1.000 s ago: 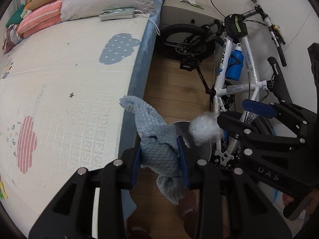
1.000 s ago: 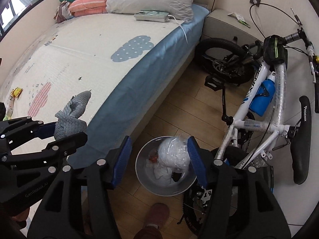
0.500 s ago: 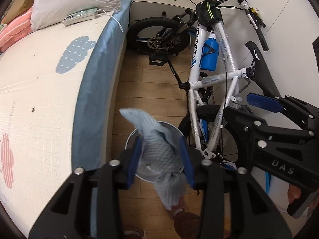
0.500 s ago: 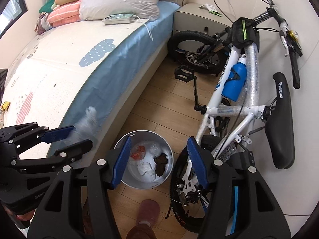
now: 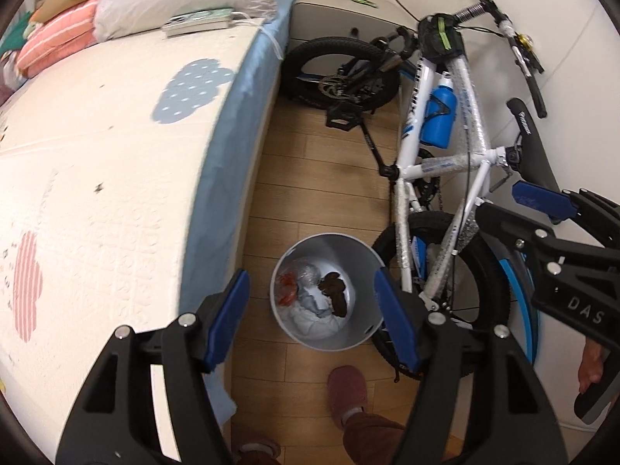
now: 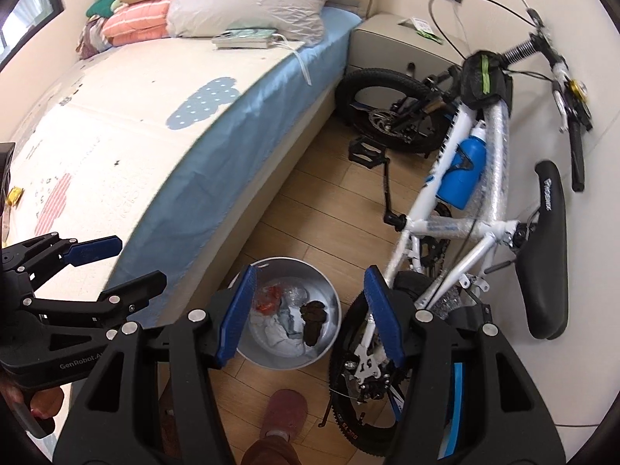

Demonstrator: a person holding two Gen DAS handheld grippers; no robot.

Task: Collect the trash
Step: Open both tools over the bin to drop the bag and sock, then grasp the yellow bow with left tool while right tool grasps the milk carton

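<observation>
A grey metal bin (image 5: 362, 259) (image 6: 329, 290) stands on the wood floor between the bed and the bicycle. Inside it lie the blue-grey cloth (image 5: 314, 304) (image 6: 288, 319), white crumpled plastic, a red wrapper (image 5: 286, 290) and a dark brown lump (image 5: 333, 290). My left gripper (image 5: 310, 319) hangs above the bin, its jaws opening, with nothing between the blue pads. My right gripper (image 6: 308, 310) also hovers over the bin, open and holding nothing. Each gripper shows at the edge of the other's view.
The bed (image 5: 97, 178) with its blue sheet edge runs along the left. A white bicycle (image 5: 434, 162) with a blue bottle (image 6: 461, 174) leans at the right, its rear wheel beside the bin. A person's pink slipper (image 5: 347, 391) stands just in front of the bin.
The left gripper carried the blue-grey cloth from the bed edge over the bin and let it go; the cloth now lies in the bin. The white plastic from the right gripper also dropped in.
</observation>
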